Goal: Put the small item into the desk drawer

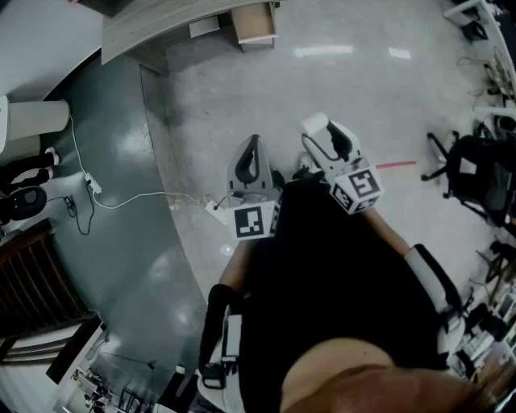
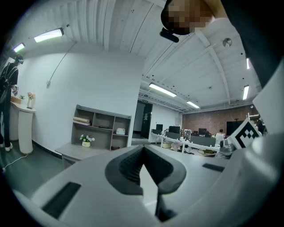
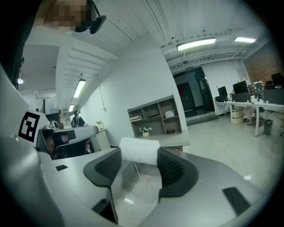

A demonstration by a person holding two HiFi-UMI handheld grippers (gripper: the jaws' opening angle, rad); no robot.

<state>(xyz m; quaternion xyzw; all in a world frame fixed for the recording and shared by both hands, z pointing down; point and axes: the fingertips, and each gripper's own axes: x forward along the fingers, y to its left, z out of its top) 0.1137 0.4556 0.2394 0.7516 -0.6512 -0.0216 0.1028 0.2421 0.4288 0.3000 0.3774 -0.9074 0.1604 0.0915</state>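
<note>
1. Thread roll (image 3: 139, 150), white and cylindrical with one loose strand hanging, sits crosswise at the tips of the right tongs (image 3: 139, 156), clamped between their pads.
2. Left tongs (image 2: 143, 150) are closed together, empty.
3. Drawer (image 1: 254, 22) stands pulled out of the bench (image 1: 161, 28); the shelf unit (image 3: 157, 116) holds a flower pot (image 3: 143, 131).

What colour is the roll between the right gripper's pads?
White; the roll shows best in the right gripper view.
</note>
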